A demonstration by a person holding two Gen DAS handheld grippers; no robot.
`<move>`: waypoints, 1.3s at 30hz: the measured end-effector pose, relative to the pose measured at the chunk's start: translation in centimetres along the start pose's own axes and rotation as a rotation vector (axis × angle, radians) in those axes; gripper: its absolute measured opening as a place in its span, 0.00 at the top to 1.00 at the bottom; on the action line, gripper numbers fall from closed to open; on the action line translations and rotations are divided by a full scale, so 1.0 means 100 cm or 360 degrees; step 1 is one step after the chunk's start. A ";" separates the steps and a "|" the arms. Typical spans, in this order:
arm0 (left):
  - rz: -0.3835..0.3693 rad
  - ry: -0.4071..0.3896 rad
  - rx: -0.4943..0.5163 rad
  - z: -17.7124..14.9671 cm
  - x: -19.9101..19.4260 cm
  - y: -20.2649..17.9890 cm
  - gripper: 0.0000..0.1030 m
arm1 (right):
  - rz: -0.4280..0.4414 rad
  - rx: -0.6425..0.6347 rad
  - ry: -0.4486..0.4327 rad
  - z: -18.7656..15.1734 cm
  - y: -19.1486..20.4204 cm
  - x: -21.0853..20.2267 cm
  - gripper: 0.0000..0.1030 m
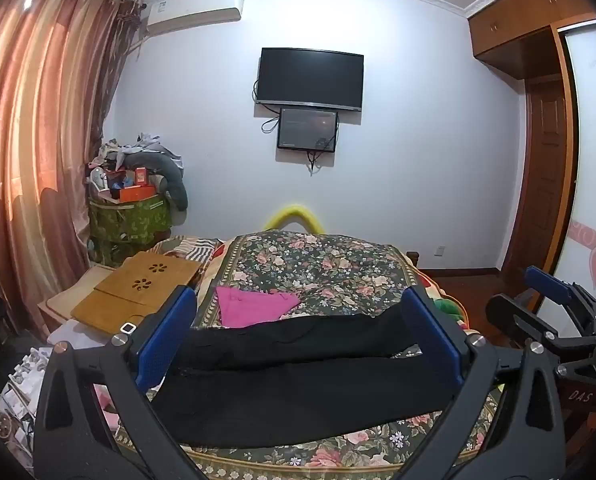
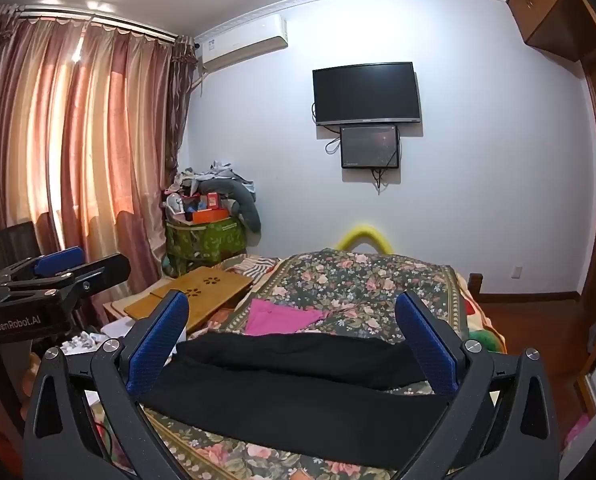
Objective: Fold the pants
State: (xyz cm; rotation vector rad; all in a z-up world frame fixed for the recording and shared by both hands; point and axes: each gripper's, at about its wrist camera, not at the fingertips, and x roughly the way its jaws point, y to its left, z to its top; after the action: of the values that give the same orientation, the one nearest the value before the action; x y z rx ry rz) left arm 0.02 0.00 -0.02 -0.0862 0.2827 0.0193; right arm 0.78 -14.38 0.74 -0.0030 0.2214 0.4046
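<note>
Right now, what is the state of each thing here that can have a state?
black pants: spread flat across the bed, unfolded
pink garment: lying flat beyond the pants
left gripper: open, holding nothing
right gripper: open, holding nothing
television: screen dark
curtains: drawn shut

Black pants (image 1: 298,376) lie spread flat across the floral bedspread (image 1: 318,264), legs apart.
</note>
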 end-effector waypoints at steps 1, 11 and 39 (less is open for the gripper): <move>0.0012 0.0000 -0.0001 0.000 0.000 0.000 0.00 | 0.0000 0.0001 0.0000 0.000 0.000 0.000 0.01; -0.0013 0.0012 -0.0010 0.002 0.007 0.004 0.00 | -0.0008 0.0000 -0.0002 -0.001 -0.002 -0.001 0.01; -0.0001 -0.0013 0.0001 0.003 0.004 -0.001 0.00 | -0.0017 0.0014 0.0003 0.000 -0.010 0.003 0.01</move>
State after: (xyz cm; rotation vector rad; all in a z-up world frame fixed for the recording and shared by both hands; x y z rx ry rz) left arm 0.44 -0.08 0.16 -0.0857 0.2743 0.0189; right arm 1.43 -15.14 0.61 0.0039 0.2252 0.3933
